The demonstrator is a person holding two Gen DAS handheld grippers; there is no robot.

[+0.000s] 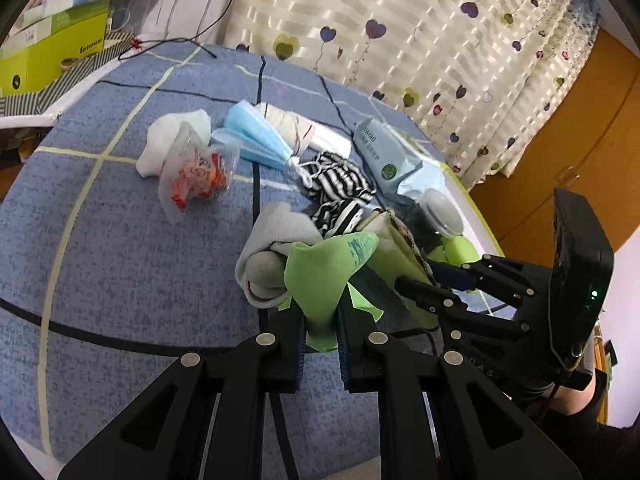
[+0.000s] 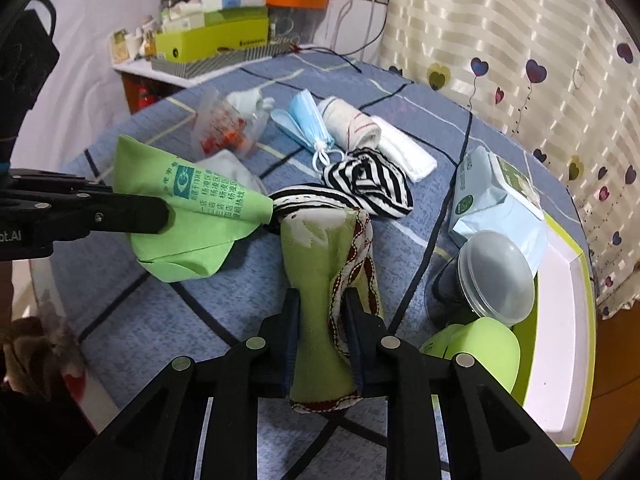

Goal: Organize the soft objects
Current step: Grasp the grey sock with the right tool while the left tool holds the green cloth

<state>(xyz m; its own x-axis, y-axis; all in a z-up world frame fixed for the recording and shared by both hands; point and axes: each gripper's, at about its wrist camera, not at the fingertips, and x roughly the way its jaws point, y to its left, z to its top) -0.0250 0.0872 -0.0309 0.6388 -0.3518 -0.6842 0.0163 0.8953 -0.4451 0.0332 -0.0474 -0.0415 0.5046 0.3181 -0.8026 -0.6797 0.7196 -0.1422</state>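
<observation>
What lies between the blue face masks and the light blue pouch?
In the right wrist view, a rolled white cloth and a folded white towel lie between the blue face masks and light blue pouch.

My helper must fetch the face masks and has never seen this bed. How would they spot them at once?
On the blue checked bedspread, look toward the curtain side, in the row of small items at the far end. The masks are a pale blue pleated bundle tied by white ear loops, lying between a crinkly clear packet and a rolled white cloth with red stitching.

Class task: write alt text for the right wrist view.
The right gripper is shut on a green cloth pouch with patterned trim, above a blue bedspread. At left, the left gripper holds a printed green cloth.
</observation>
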